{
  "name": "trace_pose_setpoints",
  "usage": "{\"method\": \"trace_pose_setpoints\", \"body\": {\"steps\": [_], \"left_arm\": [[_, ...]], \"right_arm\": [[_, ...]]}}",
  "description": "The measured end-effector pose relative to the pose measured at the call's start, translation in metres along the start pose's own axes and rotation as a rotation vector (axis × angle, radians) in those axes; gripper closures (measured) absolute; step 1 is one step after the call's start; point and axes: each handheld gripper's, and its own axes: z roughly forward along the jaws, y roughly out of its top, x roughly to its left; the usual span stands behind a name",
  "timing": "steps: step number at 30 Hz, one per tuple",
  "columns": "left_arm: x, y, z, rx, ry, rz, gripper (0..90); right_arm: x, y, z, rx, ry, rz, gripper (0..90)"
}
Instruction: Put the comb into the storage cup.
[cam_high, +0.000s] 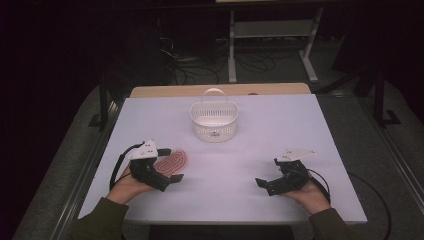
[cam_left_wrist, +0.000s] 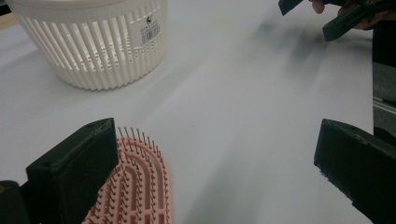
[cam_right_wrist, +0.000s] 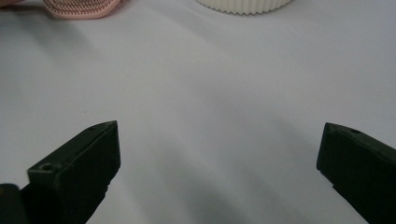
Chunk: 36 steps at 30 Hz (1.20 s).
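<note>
the white slatted basket on the counter bears a barcode sticker, print too small to read. the pink brush lies between the wide-open left gripper. the right gripper gapes, holding nothing.

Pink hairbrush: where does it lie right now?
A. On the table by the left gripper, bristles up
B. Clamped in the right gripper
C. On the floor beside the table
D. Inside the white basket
A: the pink hairbrush lies bristles up on the table, between the wide-open jaws of the left gripper, apart from the white basket.
</note>
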Motion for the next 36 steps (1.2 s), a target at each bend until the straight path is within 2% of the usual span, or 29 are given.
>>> {"method": "trace_pose_setpoints", "body": {"steps": [9,23,33,36], "left_arm": [[0.001,0.002,-0.001,-0.002,-0.011,-0.015,0.0],[0.005,0.02,-0.002,-0.002,-0.038,0.007,0.0],[0.013,0.03,0.002,-0.014,-0.038,0.01,0.0],[0.014,0.03,0.003,-0.017,-0.018,0.016,0.0]], "right_arm": [[-0.002,0.0,0.0,-0.005,0.002,0.01,0.0],[-0.002,0.0,-0.001,-0.013,0.003,0.014,0.0],[-0.002,0.0,-0.001,-0.014,0.002,0.014,0.0],[-0.002,0.0,-0.002,-0.017,0.002,0.014,0.0]]}}
